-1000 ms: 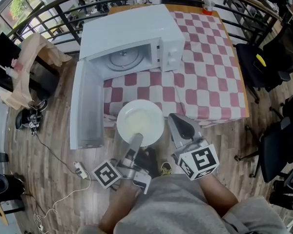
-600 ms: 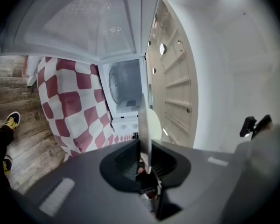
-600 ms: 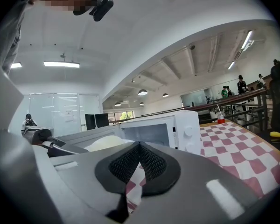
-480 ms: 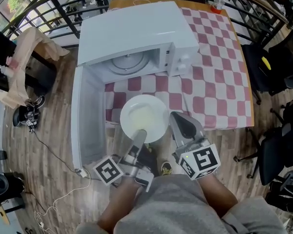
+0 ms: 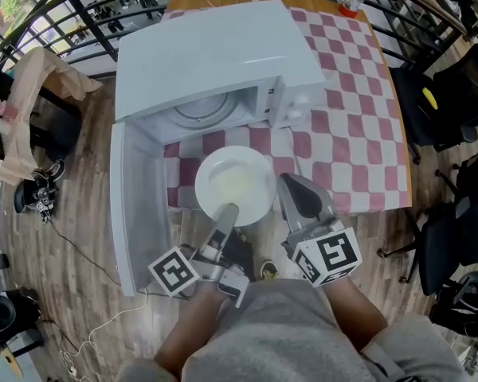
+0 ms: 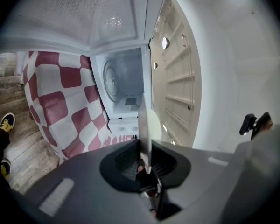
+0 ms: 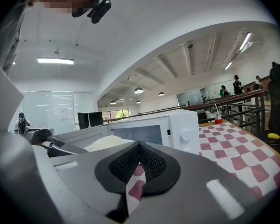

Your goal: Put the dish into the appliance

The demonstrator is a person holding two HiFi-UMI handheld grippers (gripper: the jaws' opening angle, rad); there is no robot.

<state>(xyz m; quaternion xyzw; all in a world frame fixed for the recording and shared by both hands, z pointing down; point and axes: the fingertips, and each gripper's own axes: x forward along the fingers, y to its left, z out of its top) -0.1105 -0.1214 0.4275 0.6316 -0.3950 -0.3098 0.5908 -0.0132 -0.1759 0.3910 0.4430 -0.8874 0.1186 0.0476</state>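
Since a second ago, the plate and both grippers have moved up toward the microwave, and in the head view the plate now overlaps the cloth's near edge.

Nearest the person, the left gripper [image 5: 225, 216] is clenched on the near rim of the plate [image 5: 235, 183]. Its own view shows the plate [image 6: 145, 125] edge-on, pinched between the two pads. The plate is white and held roughly level in the air. It sits in front of the open cavity and is not yet inside.

Just to its right, the right gripper [image 5: 291, 183] is closed with nothing in it. In the right gripper view its jaws meet with only a thin slit, through which the checks show, and the plate [image 7: 107, 143] lies off to the left.

Beyond them the door [image 5: 131, 213] stands swung open to the left. The white microwave [image 5: 215, 54] shows its round turntable [image 5: 197, 111] inside, which the left gripper view also sees straight ahead [image 6: 113, 77]. It stands on a red-and-white checked cloth [image 5: 350, 134]. At the table's far end is a red cup [image 5: 349, 8], and dark chairs [image 5: 442, 78] stand to the right.
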